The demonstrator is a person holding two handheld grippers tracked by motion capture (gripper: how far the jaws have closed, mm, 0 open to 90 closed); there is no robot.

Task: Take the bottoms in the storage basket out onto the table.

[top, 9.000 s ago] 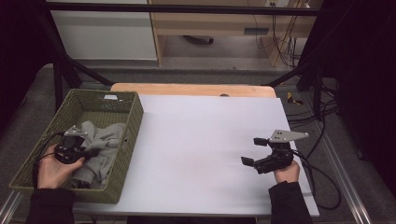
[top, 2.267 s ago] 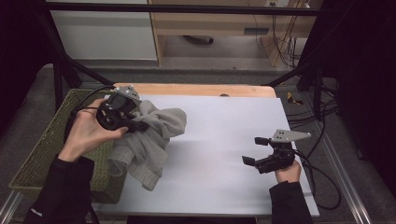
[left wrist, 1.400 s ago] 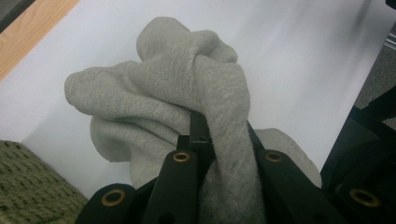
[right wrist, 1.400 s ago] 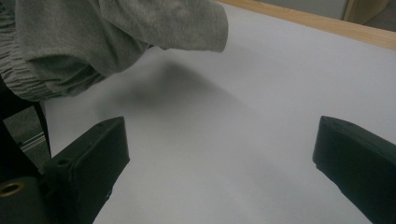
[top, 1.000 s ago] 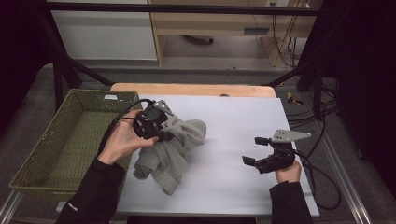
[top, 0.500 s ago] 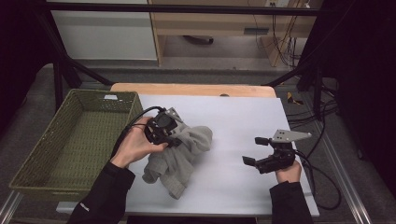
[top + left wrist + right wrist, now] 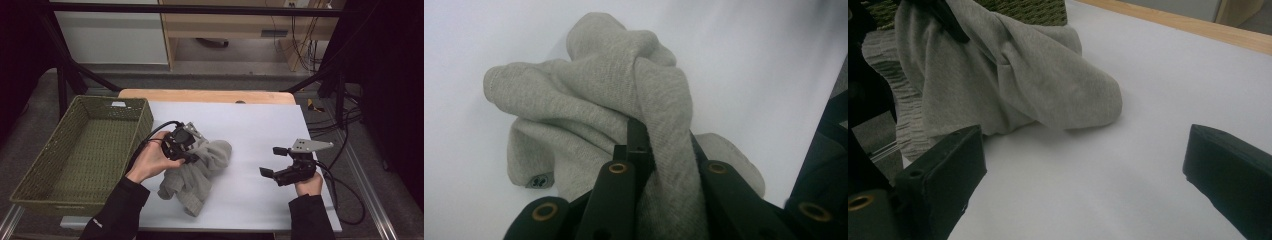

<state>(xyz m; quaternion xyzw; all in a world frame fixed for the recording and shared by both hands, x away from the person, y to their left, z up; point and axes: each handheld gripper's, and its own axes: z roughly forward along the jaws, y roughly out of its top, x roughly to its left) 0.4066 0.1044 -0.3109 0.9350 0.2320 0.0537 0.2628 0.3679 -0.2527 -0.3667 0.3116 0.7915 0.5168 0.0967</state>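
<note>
Grey garment (image 7: pixel 200 170): bunched on white table (image 7: pixel 260 125), beside basket (image 7: pixel 80 145) | left gripper (image 7: pixel 192 150): clamped on a fold | right gripper (image 7: pixel 274 161): jaws wide, empty | handling: soft, light, limp; best pinched at thick fold

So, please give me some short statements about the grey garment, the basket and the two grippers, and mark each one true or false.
1. The left gripper is shut on the grey garment. True.
2. The garment lies inside the green basket. False: it is on the white table, right of the basket.
3. The right gripper holds a sleeve. False: its jaws stand open with nothing between them.
4. The basket has nothing in it. True.
</note>
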